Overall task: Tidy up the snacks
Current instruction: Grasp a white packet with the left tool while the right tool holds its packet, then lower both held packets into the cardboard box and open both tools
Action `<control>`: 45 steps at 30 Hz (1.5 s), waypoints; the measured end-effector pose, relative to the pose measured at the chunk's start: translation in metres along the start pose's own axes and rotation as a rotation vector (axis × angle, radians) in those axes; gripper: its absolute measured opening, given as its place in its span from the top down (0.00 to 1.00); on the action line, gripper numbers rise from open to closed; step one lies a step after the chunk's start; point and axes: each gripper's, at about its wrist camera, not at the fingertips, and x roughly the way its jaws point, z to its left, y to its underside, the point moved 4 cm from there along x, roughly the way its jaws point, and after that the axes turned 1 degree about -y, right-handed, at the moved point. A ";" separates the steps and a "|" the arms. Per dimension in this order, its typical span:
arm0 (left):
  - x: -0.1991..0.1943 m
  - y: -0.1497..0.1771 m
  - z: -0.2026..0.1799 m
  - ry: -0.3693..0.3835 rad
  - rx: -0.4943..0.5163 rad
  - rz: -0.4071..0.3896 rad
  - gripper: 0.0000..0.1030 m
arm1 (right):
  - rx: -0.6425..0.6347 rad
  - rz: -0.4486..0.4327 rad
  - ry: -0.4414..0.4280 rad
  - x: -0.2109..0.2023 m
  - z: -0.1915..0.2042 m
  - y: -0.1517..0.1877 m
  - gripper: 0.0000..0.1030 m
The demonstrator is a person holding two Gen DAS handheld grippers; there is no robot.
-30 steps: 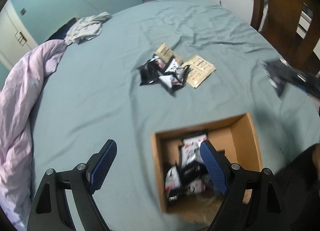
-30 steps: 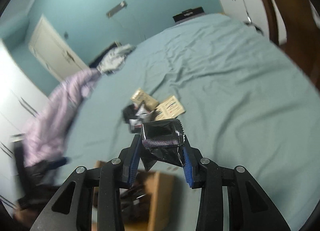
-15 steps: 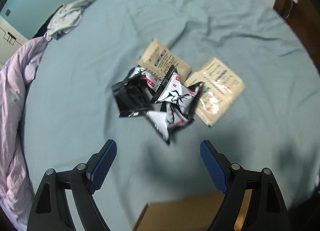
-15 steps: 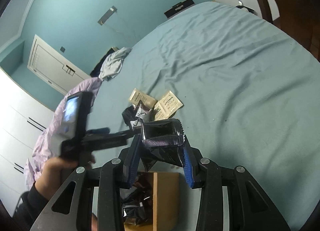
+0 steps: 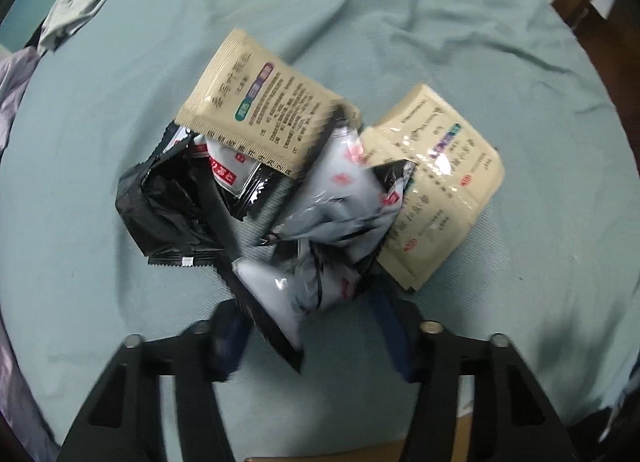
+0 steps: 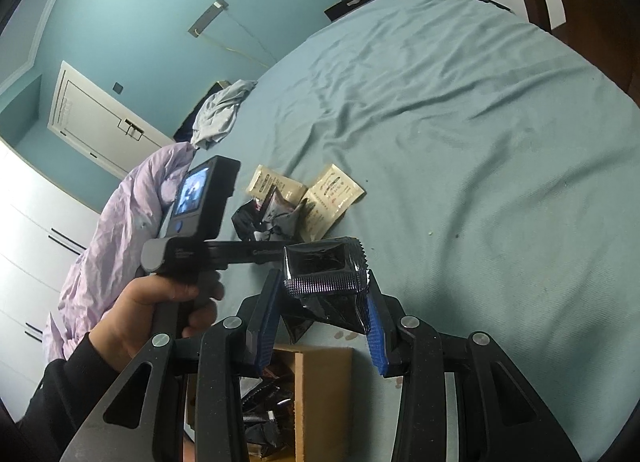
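Left tool [image 5: 308, 326] advanced onto snack pile [image 5: 304, 197], cardboard box [image 6: 320, 382] holding black packets [image 6: 264, 422]

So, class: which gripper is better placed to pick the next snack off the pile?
Left. The left gripper is open, with its fingers either side of a grey-and-black packet in the pile. The right gripper already holds a black packet above the cardboard box.

Left claw [image 5: 310, 336]: both blue fingers motion-blurred, outlines smeared. Print on the two tan packets [image 5: 260, 101] too blurred to read. Grey-white packet [image 5: 276, 294] covers part of the left finger. Cardboard box [image 6: 320, 390] cut off by the bottom edge, interior mostly behind the right claw [image 6: 320, 326]. Black packet [image 6: 324, 278] lower half hidden between the fingers.
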 end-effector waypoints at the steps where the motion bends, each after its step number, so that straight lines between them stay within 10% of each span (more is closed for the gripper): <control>1: -0.004 0.003 0.001 -0.007 0.010 -0.012 0.68 | -0.003 -0.002 0.006 0.001 0.000 0.000 0.65; 2: -0.007 0.005 0.002 -0.008 0.008 -0.016 0.81 | -0.007 -0.005 0.013 0.000 0.001 0.000 0.65; 12: -0.079 0.054 0.034 0.001 -0.076 -0.138 0.81 | -0.014 -0.026 0.067 -0.008 0.005 0.005 0.65; 25: -0.166 0.149 0.024 -0.014 0.080 -0.311 0.81 | -0.094 -0.063 0.099 -0.028 0.023 0.016 0.65; 45: -0.130 0.199 -0.016 0.055 0.207 -0.284 0.80 | -0.243 -0.044 0.140 -0.031 0.054 0.033 0.65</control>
